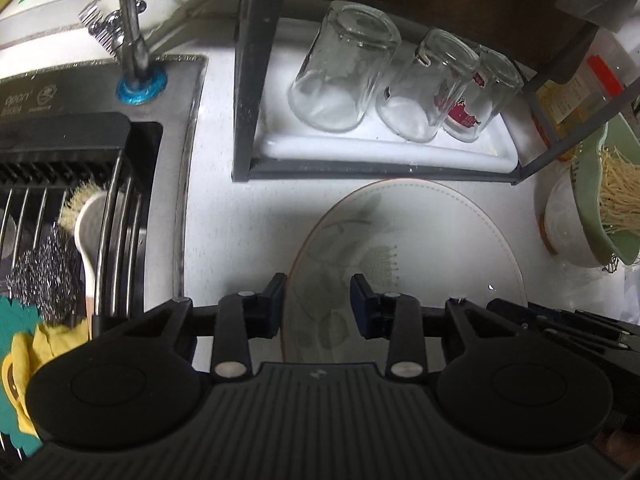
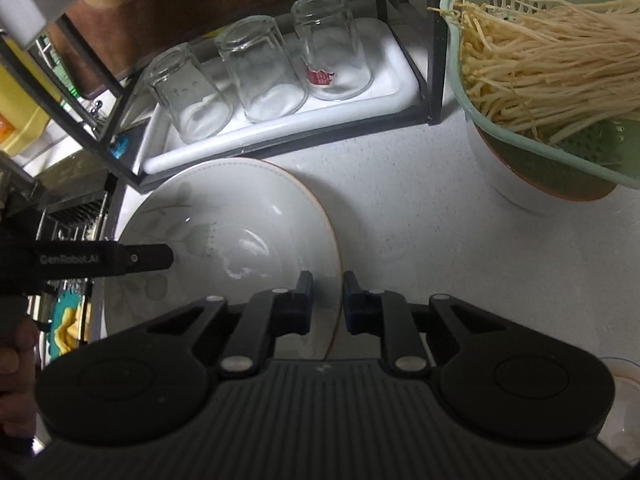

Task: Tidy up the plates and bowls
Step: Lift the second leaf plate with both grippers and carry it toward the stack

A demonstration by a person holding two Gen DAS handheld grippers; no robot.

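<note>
White plate (image 1: 404,236) lying on bench (image 2: 420,216); left claw (image 1: 318,304) straddling one rim, jaws apart; right claw (image 2: 323,300) clamping the opposite rim for a two-sided lift.

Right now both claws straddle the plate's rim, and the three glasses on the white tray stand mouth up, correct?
Not quite. The three glasses on the white tray stand mouth down, as the right wrist view shows. Both claws, left and right, do straddle the plate's rim.
</note>
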